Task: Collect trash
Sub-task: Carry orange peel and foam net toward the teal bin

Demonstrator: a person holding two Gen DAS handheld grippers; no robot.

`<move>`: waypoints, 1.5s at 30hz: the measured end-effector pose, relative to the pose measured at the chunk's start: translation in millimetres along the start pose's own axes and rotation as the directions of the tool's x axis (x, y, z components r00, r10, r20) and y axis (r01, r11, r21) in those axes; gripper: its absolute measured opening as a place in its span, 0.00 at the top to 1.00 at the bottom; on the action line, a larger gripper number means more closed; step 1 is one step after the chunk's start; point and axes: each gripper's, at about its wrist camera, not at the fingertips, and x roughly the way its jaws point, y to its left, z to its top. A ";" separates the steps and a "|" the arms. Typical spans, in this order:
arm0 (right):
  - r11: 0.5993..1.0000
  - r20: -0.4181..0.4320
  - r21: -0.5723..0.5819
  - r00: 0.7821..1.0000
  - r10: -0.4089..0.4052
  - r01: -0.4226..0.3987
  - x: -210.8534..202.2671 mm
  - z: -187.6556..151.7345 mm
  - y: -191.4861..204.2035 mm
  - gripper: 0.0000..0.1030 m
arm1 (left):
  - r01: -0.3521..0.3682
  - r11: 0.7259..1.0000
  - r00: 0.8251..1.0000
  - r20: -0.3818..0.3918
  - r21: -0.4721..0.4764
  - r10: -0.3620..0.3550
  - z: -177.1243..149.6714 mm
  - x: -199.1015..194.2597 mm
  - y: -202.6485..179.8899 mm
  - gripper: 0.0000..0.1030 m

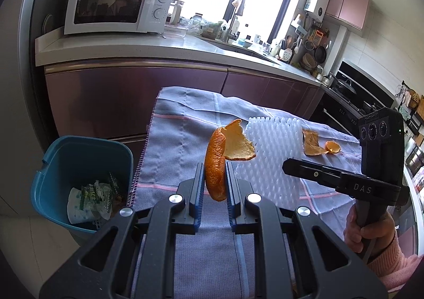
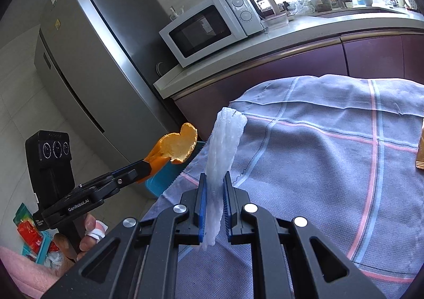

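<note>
- Left wrist view: left gripper (image 1: 215, 179) clamped on an orange peel (image 1: 217, 163), fingers (image 1: 198, 187) pressing both faces of the strip. Peel sits up in the air above the cloth-covered surface (image 1: 185, 124), not resting on it.
- Peel's long axis runs roughly upright between the fingers, lower tip hanging under the pads, upper end curling right with the pale pith side showing. Held edge-on, likely because a thin strip pinches best across its flat sides.
- Blue bin (image 1: 79, 174) stands on the floor just left of the surface, already holding a wrapper (image 1: 88, 202); probably set there so items can be dropped straight over the edge.
- White foam net (image 1: 270, 150) is visible beyond the peel; whether it rests on the cloth cannot be told here. More peel scraps (image 1: 318, 145) lie further right, uncollected.
- Right gripper (image 1: 286, 166) comes in from the right, seen side-on; grip not readable in this view.
- Right wrist view: right gripper (image 2: 215, 203) closed on the foam net (image 2: 224, 155), squashed into a narrow bundle. Long axis upright, leaning slightly right, top flared, bottom tail poking below the pads.
- Left gripper and peel appear at left, over the bin rim (image 2: 164, 179), peel pointing up-right.
- Judgement: both hands loaded and heading for the bin; release comes next.
</note>
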 end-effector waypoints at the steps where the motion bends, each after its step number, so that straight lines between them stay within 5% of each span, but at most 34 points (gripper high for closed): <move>1: 1.000 -0.003 -0.003 1.000 0.004 -0.004 2.2 0.7 1.2 0.90 | -0.004 1.000 1.000 0.002 -0.004 0.004 0.0 -1.1 2.4 0.85; 45: 0.990 -0.106 -0.087 0.989 0.103 -0.112 73.1 26.3 51.7 0.90 | -0.186 0.971 0.979 0.058 -0.152 0.197 -6.9 -43.3 89.4 0.86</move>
